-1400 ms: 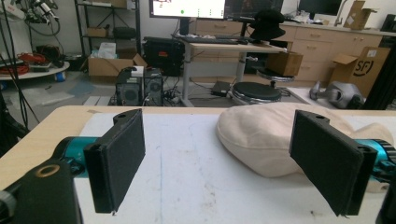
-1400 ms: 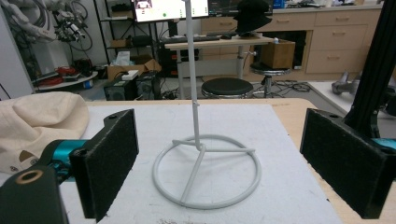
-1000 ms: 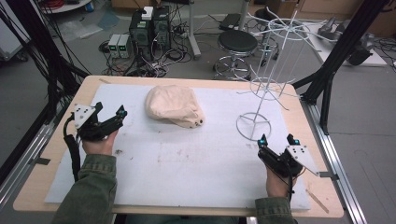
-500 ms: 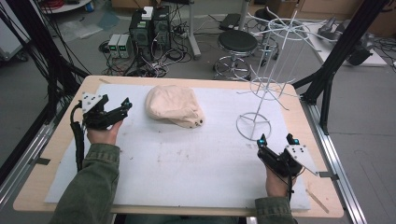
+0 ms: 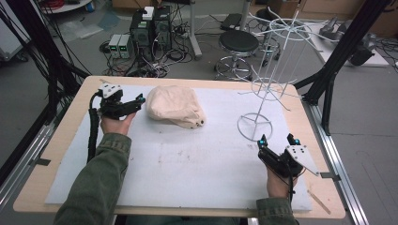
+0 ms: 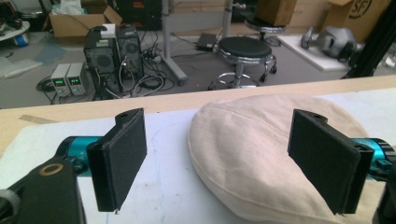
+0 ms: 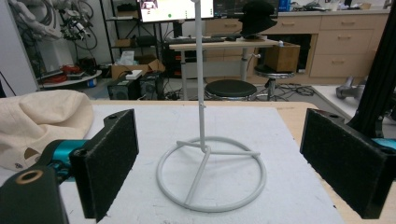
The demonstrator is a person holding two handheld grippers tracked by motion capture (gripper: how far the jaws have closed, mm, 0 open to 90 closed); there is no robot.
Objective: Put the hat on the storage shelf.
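Note:
A cream fabric cap (image 5: 174, 107) lies crumpled on the white mat, left of centre at the back. My left gripper (image 5: 137, 102) sits just left of the cap, pointing at it. In the left gripper view its jaws (image 6: 217, 123) stand open, with the cap (image 6: 252, 149) between and just beyond them and nothing clamped. A white wire stand (image 5: 256, 125) rises at the back right of the table. My right gripper (image 5: 277, 139) rests open near the front right, aimed at the ring base of the stand (image 7: 210, 175). The right gripper's pads (image 7: 219, 128) hold nothing.
A white mat (image 5: 187, 164) covers most of the wooden table (image 5: 61, 140). Black frame posts stand at both sides. Beyond the far edge are a stool (image 5: 239, 44) and electronics boxes (image 5: 150, 28) on the floor. The stand's wire arms (image 5: 281, 28) spread above the back right corner.
My left gripper has moved forward and right across the mat until it sits beside the cap. The right gripper, cap and stand have not moved.

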